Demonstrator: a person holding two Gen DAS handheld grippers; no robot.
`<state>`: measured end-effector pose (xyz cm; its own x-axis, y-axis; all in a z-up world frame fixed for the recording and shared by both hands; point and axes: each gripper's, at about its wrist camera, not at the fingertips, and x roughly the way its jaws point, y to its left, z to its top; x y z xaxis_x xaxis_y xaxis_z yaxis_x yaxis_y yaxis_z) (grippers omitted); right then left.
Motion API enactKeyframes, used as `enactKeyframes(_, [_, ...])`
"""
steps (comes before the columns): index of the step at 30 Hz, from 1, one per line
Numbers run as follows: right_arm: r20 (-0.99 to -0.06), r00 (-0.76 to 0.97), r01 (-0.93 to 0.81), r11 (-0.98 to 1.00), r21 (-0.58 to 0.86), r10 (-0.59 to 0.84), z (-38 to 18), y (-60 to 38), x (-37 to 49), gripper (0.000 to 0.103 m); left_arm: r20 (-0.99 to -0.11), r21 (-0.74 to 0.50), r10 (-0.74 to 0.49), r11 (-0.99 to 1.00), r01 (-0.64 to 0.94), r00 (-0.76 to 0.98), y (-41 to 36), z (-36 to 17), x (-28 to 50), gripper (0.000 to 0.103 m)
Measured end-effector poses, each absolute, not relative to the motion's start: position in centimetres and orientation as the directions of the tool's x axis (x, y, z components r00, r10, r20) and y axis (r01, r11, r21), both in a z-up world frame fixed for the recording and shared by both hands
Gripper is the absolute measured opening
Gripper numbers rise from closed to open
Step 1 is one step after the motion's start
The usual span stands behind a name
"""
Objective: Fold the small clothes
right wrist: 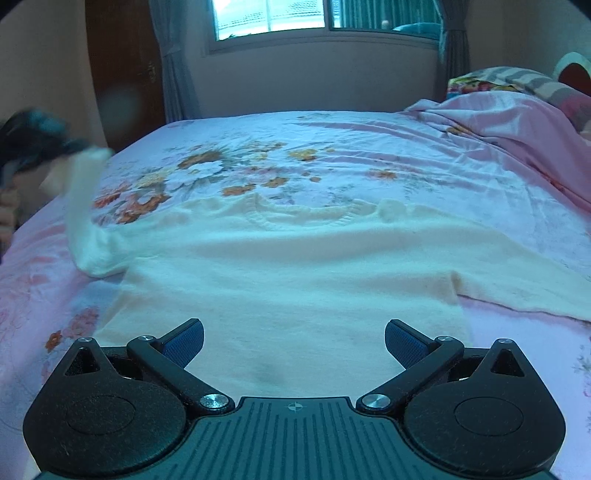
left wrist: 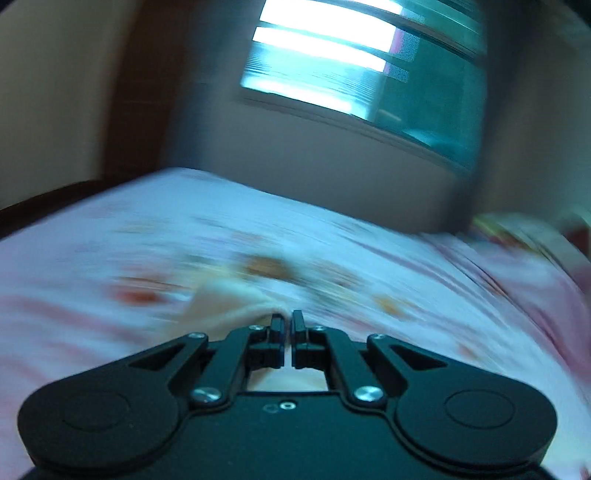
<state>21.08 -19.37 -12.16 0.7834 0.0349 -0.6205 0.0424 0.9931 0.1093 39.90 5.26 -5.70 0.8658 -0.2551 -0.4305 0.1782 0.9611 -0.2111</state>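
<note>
A cream knit sweater [right wrist: 295, 266] lies flat on the bed, neck towards the window. Its left sleeve [right wrist: 83, 218] is lifted off the bed. My left gripper [left wrist: 288, 325] is shut on the sleeve's cuff [left wrist: 229, 306] and holds it up; it shows blurred at the left edge of the right wrist view [right wrist: 44, 147]. My right gripper [right wrist: 294, 341] is open and empty, low over the sweater's hem. The right sleeve [right wrist: 517, 280] lies spread out on the bed.
The bed has a pink floral sheet [right wrist: 332, 155]. A rumpled pink blanket [right wrist: 517, 122] and pillows [right wrist: 509, 79] lie at the right. A window [right wrist: 269, 16] with curtains and a dark wooden door [right wrist: 125, 74] stand behind the bed.
</note>
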Motion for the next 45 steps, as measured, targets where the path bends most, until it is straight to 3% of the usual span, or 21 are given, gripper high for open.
enactKeyframes(4, [-0.64, 0.768, 0.093, 0.989, 0.118, 0.004, -12.7, -21.5, 20.5, 0.103, -0.529, -0.122, -0.41, 0.903, 0.412, 0.743, -5.9, -9.1, 38.3, 0.002])
enactKeyframes(8, [-0.664, 0.748, 0.134, 0.984, 0.119, -0.022, -13.4, -23.8, 20.0, 0.103, -0.673, -0.061, -0.413, 0.858, 0.51, 0.614, -10.8, -13.3, 36.9, 0.02])
enactKeyframes(10, [-0.669, 0.743, 0.143, 0.982, 0.124, -0.024, -13.6, -24.7, 19.9, 0.103, -0.697, -0.073, -0.407, 0.859, 0.506, 0.59, -10.3, -13.3, 36.1, 0.02])
enactKeyframes(12, [-0.67, 0.742, 0.145, 0.981, 0.13, -0.021, -13.7, -25.3, 19.9, 0.103, -0.663, -0.096, -0.43, 0.861, 0.5, 0.613, -7.9, -12.0, 35.3, 0.035])
enactKeyframes(14, [-0.672, 0.741, 0.139, 0.98, 0.143, -0.007, -13.7, -25.6, 20.4, 0.103, -0.624, -0.083, -0.404, 0.886, 0.457, 0.669, -6.0, -10.5, 34.2, 0.076])
enactKeyframes(15, [-0.67, 0.742, 0.135, 0.979, 0.153, 0.003, -13.7, -25.6, 20.7, 0.103, -0.603, -0.069, -0.379, 0.901, 0.428, 0.702, -4.8, -9.9, 34.0, 0.082])
enactKeyframes(23, [-0.655, 0.751, 0.059, 0.981, 0.185, 0.078, -13.5, -23.6, 26.7, 0.103, -0.667, -0.002, -0.166, 0.975, 0.221, 0.726, 3.0, -11.3, 36.6, 0.054])
enactKeyframes(30, [-0.63, 0.775, 0.024, 0.994, 0.107, 0.049, -13.6, -19.1, 33.2, 0.103, -0.673, 0.097, -0.092, 0.973, 0.21, 0.734, 4.9, -13.2, 36.4, 0.054])
enactKeyframes(37, [-0.673, 0.74, 0.055, 0.995, 0.088, 0.019, -15.0, -16.7, 38.4, 0.103, -0.656, 0.173, -0.067, 0.956, 0.237, 0.752, 3.4, -15.5, 37.7, 0.054])
enactKeyframes(38, [-0.68, 0.733, 0.064, 0.996, 0.059, -0.007, -15.3, -16.3, 38.9, 0.092, -0.655, 0.179, -0.049, 0.96, 0.217, 0.754, 3.3, -15.8, 38.2, 0.05])
enactKeyframes(39, [-0.69, 0.723, 0.071, 0.997, 0.042, -0.022, -15.7, -16.4, 39.1, 0.064, -0.65, 0.179, -0.033, 0.964, 0.195, 0.759, 3.5, -16.1, 38.6, 0.047])
enactKeyframes(40, [-0.705, 0.708, 0.081, 0.996, 0.046, -0.025, -16.0, -16.6, 39.4, 0.05, -0.643, 0.167, -0.022, 0.971, 0.169, 0.766, 3.9, -16.1, 38.8, 0.039])
enactKeyframes(41, [-0.717, 0.696, 0.095, 0.994, 0.053, -0.028, -16.2, -17.0, 39.6, 0.042, -0.634, 0.147, -0.02, 0.978, 0.147, 0.773, 4.3, -15.9, 38.9, 0.031])
enactKeyframes(44, [-0.727, 0.686, 0.12, 0.99, 0.08, -0.024, -16.5, -18.4, 39.4, 0.04, -0.61, 0.105, -0.023, 0.988, 0.11, 0.792, 5.0, -15.4, 38.9, 0.017])
enactKeyframes(45, [-0.726, 0.687, 0.13, 0.987, 0.093, -0.022, -16.5, -19.0, 39.2, 0.025, -0.601, 0.103, -0.026, 0.989, 0.109, 0.799, 4.9, -15.3, 38.7, 0.014])
